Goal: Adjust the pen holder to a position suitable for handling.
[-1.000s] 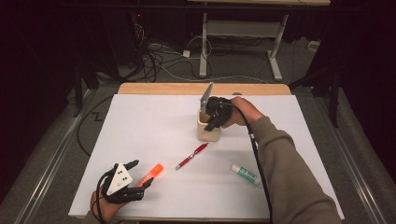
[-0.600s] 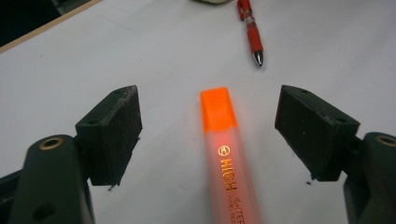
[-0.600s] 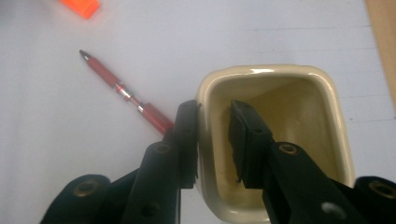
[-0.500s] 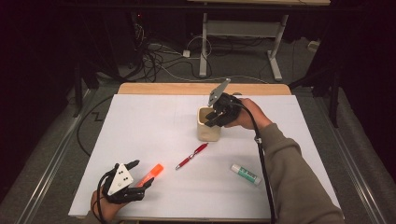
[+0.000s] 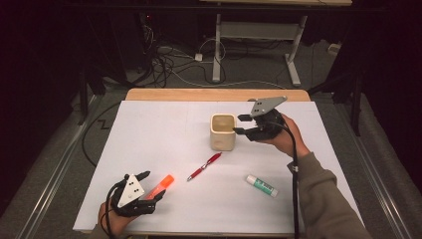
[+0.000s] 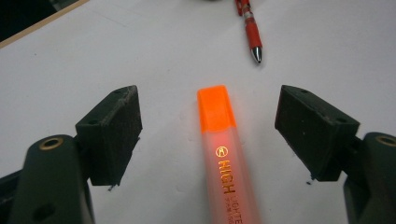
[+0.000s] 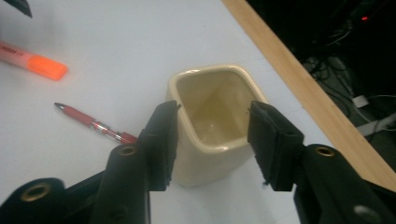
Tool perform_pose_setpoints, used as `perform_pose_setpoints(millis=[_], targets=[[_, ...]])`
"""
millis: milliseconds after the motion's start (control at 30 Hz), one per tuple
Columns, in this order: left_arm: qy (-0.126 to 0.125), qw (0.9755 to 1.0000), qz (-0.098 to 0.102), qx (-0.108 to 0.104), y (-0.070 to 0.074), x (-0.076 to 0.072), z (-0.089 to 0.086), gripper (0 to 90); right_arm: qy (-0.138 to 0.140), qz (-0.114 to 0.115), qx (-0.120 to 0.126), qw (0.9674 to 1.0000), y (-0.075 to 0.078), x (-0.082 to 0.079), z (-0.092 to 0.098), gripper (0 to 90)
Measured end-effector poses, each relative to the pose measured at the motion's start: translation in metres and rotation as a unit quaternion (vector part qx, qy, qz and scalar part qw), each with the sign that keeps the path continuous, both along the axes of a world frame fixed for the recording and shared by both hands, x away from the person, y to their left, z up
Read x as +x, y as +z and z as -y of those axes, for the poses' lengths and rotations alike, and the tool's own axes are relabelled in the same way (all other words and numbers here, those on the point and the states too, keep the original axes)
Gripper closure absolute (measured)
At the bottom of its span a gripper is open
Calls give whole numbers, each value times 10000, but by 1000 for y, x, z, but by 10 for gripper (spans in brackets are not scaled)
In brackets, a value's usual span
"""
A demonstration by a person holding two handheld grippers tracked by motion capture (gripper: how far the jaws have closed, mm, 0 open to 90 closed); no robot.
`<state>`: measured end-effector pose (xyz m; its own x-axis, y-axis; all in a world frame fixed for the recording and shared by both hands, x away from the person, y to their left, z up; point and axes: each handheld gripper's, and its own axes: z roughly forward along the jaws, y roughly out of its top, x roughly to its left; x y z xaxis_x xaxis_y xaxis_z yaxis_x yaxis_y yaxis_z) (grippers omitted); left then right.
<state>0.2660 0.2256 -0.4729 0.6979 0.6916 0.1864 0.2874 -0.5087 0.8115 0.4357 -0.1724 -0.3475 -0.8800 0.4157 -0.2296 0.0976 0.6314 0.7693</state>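
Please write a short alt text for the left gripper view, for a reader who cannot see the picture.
An orange highlighter lies on the white table between the two black jaws of the open left gripper, which do not touch it. Beyond its cap, the tip of a red pen points toward the camera.

A white-topped table [image 5: 149,134] with a wooden far edge stands in a dark room; at twelve o'clock, tangled cables [image 5: 174,62] and a grey desk frame [image 5: 254,35] occupy the floor [image 5: 59,164].

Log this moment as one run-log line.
left gripper: open, astride highlighter | right gripper: jaws just opening, empty, beside cup | pen, glue stick: on table
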Motion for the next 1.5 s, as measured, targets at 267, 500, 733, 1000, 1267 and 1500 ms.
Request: perform_pose_setpoints(millis=[267, 500, 733, 1000, 1267, 1500], targets=[[-8, 10000, -10, 36, 0, 1, 1, 221, -473, 508, 654, 9954, -10, -36, 24, 354], [-49, 10000, -28, 45, 0, 0, 2, 221, -655, 629, 760, 9930, -24, -57, 31, 289], [-50, 10000, -33, 44, 0, 1, 3, 221, -900, 618, 656, 9919, -39, -83, 41, 288], [-70, 9999, 37, 64, 3, -1, 1, 220, -1155, 193, 416, 9922, -55, -101, 49, 242], [-192, 9997, 104, 101, 3, -1, 3, 221, -1209, 129, 302, 9921, -70, -121, 54, 251], [-237, 9997, 91, 66, 2, 3, 4, 220, -1168, 161, 280, 9926, -86, -133, 59, 260]])
